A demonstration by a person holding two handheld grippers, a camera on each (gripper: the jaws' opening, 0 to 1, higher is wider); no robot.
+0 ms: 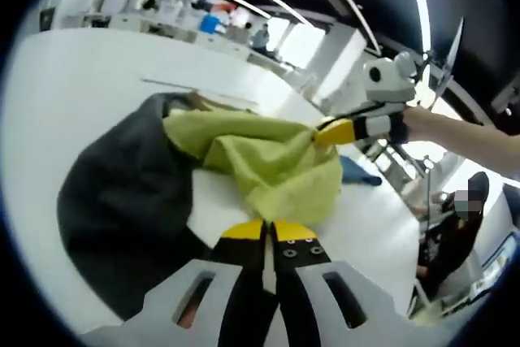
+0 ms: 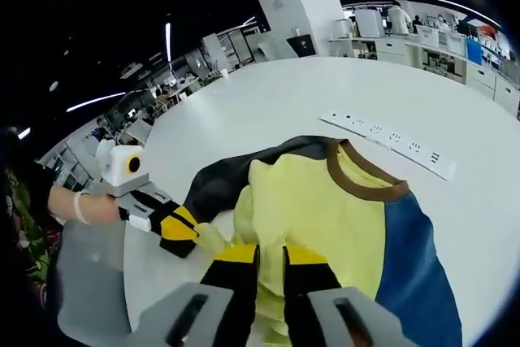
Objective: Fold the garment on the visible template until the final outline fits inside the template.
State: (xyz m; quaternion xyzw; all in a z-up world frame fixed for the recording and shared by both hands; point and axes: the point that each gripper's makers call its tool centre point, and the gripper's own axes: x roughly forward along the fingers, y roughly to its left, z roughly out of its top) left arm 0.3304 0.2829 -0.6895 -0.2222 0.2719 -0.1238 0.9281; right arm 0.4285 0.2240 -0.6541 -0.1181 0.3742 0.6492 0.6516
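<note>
The white worktop is the largest thing, spreading wide under both views; on it lies the garment, a shirt with a yellow-green body, a brown collar band, a dark grey part at one side and a blue part at the other; in the left gripper view the garment is bunched, its yellow-green cloth heaped over the dark grey part, which spreads flat on the worktop; a template outline cannot be made out under the cloth in either view. Beyond the collar, well apart from the grippers, a white power strip lies flat on the worktop; in the left gripper view the same strip shows just past the far edge of the garment.

The left gripper has its yellow-tipped jaws pressed together on the near edge of the yellow-green cloth; in the right gripper view it comes in from the left, held by a hand with a band at the wrist, its tip at the garment's edge. The right gripper has its jaws nearly closed on a fold of the yellow-green cloth; in the left gripper view it reaches in from the right, pinching a raised corner of the cloth.
</note>
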